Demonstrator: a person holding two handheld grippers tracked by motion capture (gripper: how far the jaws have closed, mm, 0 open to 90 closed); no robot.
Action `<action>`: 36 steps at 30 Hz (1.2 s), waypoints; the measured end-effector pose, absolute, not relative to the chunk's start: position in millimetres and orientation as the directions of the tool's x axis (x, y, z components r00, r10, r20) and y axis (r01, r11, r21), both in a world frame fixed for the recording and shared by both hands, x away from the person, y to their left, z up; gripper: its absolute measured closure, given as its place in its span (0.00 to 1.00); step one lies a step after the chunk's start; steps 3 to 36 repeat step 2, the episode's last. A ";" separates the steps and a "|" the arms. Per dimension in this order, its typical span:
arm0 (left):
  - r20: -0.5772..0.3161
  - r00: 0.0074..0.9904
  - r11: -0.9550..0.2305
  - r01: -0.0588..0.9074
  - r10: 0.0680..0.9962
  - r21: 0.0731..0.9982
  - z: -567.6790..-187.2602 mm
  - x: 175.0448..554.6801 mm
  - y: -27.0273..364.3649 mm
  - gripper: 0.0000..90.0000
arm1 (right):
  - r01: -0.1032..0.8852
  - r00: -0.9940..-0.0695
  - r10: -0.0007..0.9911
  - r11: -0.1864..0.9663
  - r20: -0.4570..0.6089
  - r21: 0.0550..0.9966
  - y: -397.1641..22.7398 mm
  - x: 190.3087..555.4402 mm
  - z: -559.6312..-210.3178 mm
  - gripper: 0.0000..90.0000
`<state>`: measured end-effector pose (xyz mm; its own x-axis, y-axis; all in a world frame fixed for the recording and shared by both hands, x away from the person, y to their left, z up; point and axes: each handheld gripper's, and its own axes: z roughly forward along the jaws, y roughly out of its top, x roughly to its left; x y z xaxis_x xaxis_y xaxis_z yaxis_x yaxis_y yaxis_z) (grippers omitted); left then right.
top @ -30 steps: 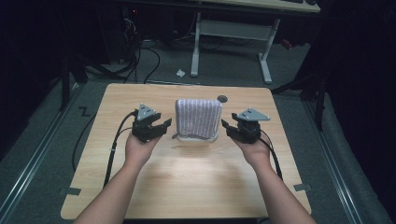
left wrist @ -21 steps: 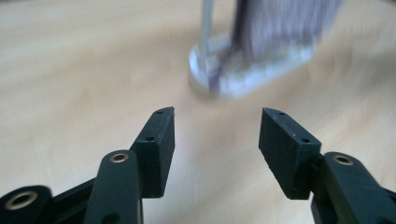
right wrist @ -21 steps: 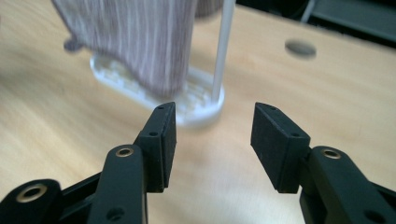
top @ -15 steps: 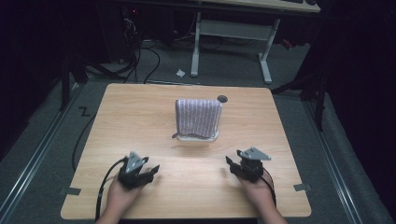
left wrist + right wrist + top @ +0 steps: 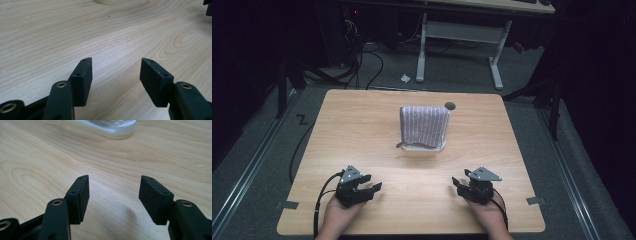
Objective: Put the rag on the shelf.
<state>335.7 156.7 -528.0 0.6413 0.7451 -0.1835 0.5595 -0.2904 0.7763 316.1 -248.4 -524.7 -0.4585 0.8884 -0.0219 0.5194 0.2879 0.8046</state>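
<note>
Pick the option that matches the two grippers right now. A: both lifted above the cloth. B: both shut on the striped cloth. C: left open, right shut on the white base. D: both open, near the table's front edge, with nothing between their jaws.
D: the left gripper and right gripper sit near the table front edge, jaws apart over bare wood, well short of the striped cloth.

Table [image 5: 362, 130] brightly lit, surroundings dark (nearly black), soft shadows

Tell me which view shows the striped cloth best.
The high view: the striped cloth shows whole, draped over a white base mid-table. The right gripper view catches just the base's near edge, the left gripper view a sliver of it.
</note>
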 end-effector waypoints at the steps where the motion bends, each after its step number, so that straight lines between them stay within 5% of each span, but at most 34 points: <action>1: -0.178 0.642 -0.295 0.558 0.746 0.776 -528.1 335.6 155.8 0.49 | 0.515 -0.466 0.884 0.300 -0.032 0.803 -247.6 315.9 -525.5 0.46; 36: -0.177 0.644 -0.295 0.555 0.744 0.778 -528.0 335.4 155.7 0.48 | 0.515 -0.469 0.882 0.309 -0.039 0.799 -247.5 315.4 -526.0 0.46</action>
